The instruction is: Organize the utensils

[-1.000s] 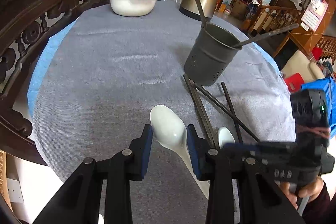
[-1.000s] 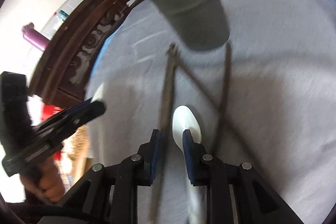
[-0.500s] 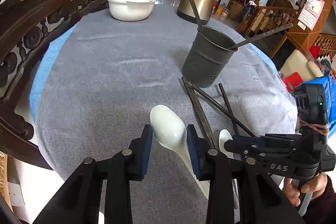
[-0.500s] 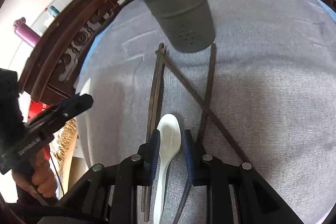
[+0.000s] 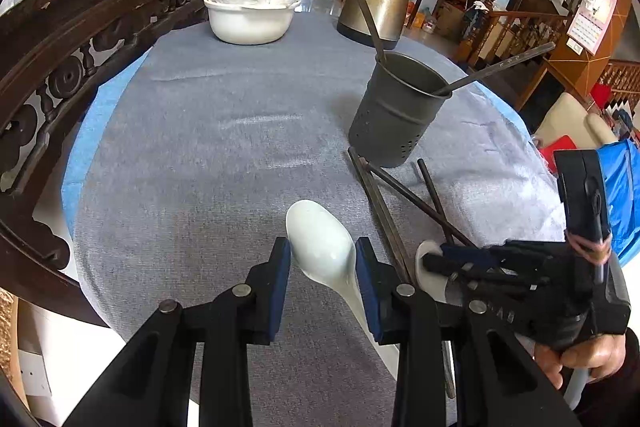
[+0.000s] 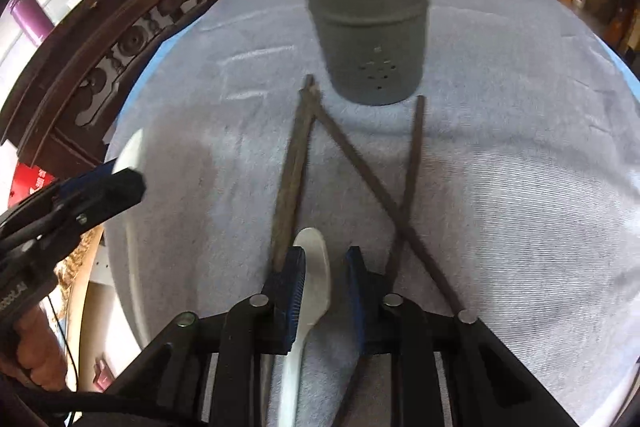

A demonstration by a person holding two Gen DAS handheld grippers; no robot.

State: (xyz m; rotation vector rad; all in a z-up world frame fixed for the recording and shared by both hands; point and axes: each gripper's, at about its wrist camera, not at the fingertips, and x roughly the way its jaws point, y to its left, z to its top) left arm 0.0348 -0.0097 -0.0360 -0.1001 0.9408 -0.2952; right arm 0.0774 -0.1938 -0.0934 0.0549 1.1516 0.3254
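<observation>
My left gripper (image 5: pixel 323 259) clamps a white spoon (image 5: pixel 320 241) by its bowl. My right gripper (image 6: pixel 323 273), jaws just narrowing, straddles a second spoon (image 6: pixel 316 263); contact looks likely, though blur hides it.

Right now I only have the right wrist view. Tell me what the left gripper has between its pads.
Observer: The left gripper is closed on a large white spoon, with its pads on the two sides of the bowl.
Operator: Check inside the utensil holder for room.
Observer: The utensil holder has only two chopsticks in it, leaning apart. The rest of its mouth is open.
</observation>
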